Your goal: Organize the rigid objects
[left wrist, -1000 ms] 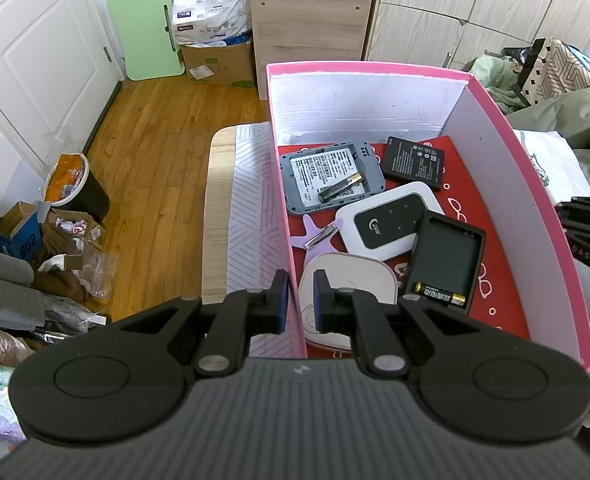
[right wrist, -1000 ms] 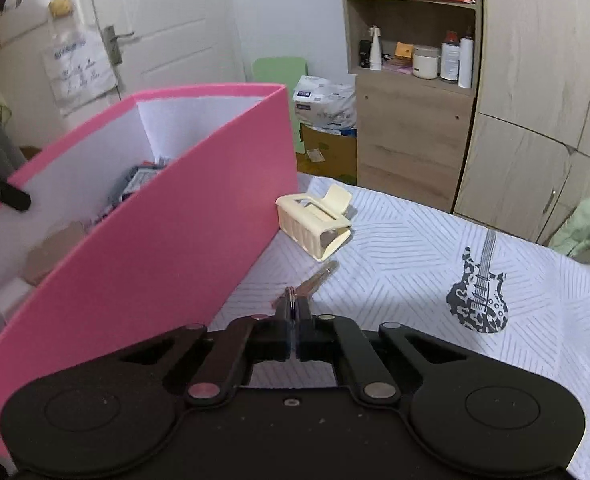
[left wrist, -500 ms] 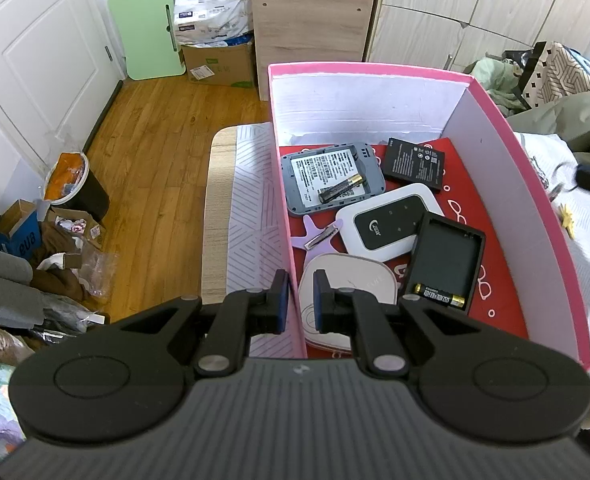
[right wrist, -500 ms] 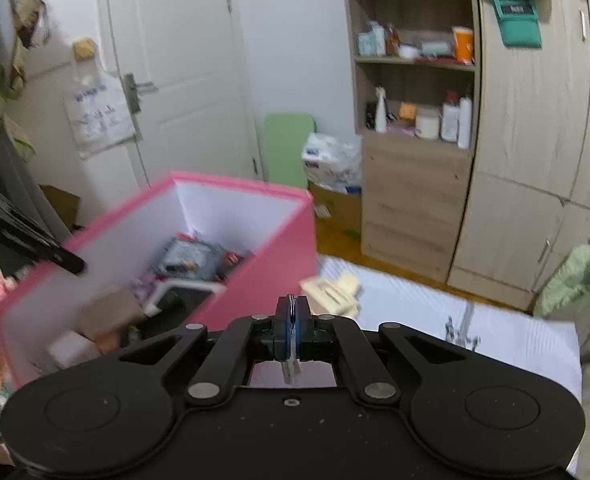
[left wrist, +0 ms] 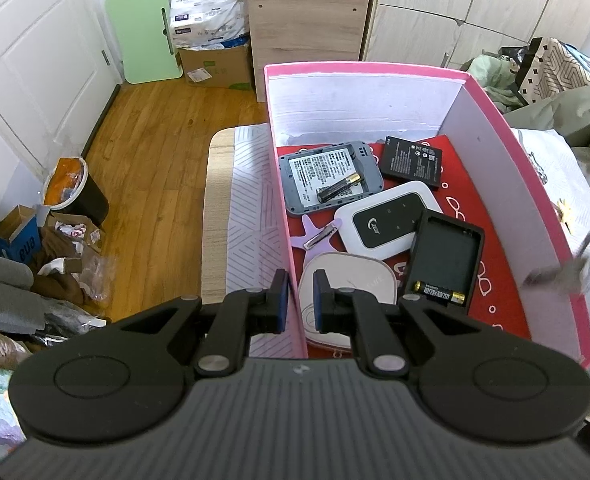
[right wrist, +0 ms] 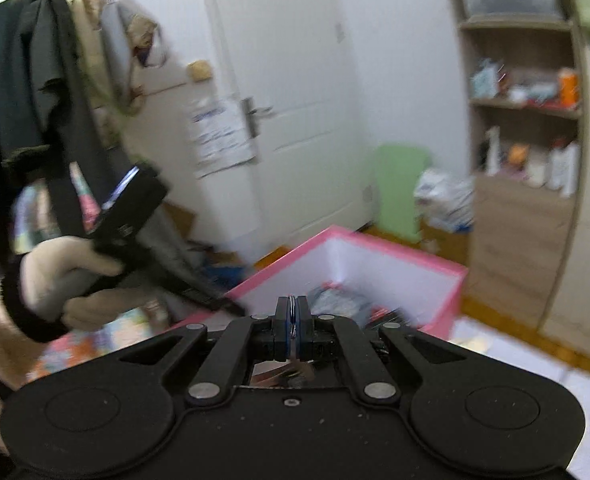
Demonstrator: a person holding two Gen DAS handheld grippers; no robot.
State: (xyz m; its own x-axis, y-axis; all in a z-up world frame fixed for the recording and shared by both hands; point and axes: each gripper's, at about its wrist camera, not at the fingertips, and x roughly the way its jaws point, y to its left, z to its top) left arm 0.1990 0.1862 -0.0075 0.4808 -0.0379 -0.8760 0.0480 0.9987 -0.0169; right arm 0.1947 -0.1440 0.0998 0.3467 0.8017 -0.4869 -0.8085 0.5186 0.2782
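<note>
The left gripper (left wrist: 297, 300) pinches the pink box's (left wrist: 511, 136) near wall between its fingers. The right gripper (right wrist: 291, 330) fingers are clamped on a thin metal key (right wrist: 291, 320), with the box just past them.

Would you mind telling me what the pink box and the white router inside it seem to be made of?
The pink box looks like matte cardboard: thin flat walls, a pink outside, a plain white inside with faint creases. The white router looks like glossy moulded plastic: rounded corners and a shiny black face panel, though plastic is a guess from its sheen.
</note>
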